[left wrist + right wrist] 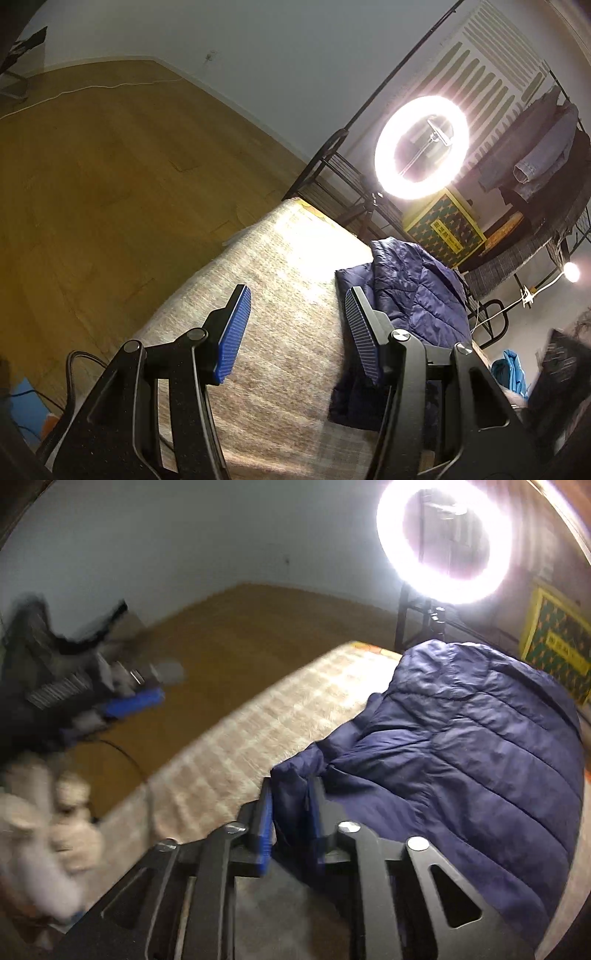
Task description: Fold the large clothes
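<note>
Right gripper: jaws slightly apart, a fold of the navy quilted jacket between the blue pads; whether the pads press on it cannot be told; left gripper: jaws parted, nothing between them, poised over the beige woven cover just beside the jacket's edge. The jacket lies bunched on the cover's far side; behind it a lit ring light, a yellow patterned box, a garment rack; wooden floor, white wall beyond.
</note>
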### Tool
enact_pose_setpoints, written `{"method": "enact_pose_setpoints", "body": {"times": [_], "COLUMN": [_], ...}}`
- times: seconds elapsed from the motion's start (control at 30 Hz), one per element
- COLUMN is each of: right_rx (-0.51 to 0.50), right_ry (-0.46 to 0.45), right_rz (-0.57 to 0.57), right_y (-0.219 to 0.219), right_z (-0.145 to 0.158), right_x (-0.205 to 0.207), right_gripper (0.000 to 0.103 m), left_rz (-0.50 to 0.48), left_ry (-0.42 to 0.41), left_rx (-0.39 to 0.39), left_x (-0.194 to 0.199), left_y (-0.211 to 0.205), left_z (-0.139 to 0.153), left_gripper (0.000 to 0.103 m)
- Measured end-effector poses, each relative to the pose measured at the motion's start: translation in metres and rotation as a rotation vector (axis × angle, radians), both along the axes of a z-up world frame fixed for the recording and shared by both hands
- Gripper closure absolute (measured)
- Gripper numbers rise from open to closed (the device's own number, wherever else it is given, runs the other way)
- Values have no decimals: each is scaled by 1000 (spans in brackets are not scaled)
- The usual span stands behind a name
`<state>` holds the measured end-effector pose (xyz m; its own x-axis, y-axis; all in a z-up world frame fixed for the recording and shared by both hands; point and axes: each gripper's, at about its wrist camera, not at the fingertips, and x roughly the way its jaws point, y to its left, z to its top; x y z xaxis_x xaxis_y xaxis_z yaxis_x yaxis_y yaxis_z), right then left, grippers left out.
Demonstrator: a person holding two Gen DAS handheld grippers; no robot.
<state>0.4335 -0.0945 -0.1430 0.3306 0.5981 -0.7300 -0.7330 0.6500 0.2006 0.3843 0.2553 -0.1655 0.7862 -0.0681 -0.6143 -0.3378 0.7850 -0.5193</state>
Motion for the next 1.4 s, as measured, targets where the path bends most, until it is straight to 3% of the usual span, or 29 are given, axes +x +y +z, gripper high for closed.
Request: {"method": "enact_pose_setpoints", "body": {"times": [0.07,0.17,0.3,0.43,0.63,0.7,0.83,0.97,1.07,1.2,1.3,1.4], "right_rx": [105,208,55,55,-60,-83,-128,-138,-40,69,84,72], "right_ry": [30,39,-64,-5,-24,-34,-57,-18,2,-128,-139,-136], "right_rz": [-24,-79,-265,-376,-334,-310,-258,-207,-197,-291,-354,-391], "right_y": [-35,-89,-134,-172,-162,-165,-169,-171,-189,-212,-210,-189], "right_z": [20,41,42,19,-18,-30,-54,-47,-23,13,20,17], "right_x": [0,3,23,51,66,62,59,65,73,104,140,180], "right_gripper": [63,63,63,63,63,63,63,63,63,63,64,70], "left_rz": [-12,-56,-176,-277,-355,-363,-369,-381,-383,-400,-405,-431], "left_ry": [-2,-1,22,76,241,237,220,207,135,94,93,120], "left_rx": [-2,20,90,200,327,340,365,315,276,244,280,292], "left_x": [4,15,44,71,83,76,68,65,66,99,122,138], "left_y": [-6,-27,-76,-125,-161,-163,-162,-155,-146,-142,-147,-152], "left_z": [2,7,13,3,-58,-74,-76,-60,-31,-3,-3,-21], "left_gripper": [48,48,48,48,48,47,44,44,44,44,44,44]}}
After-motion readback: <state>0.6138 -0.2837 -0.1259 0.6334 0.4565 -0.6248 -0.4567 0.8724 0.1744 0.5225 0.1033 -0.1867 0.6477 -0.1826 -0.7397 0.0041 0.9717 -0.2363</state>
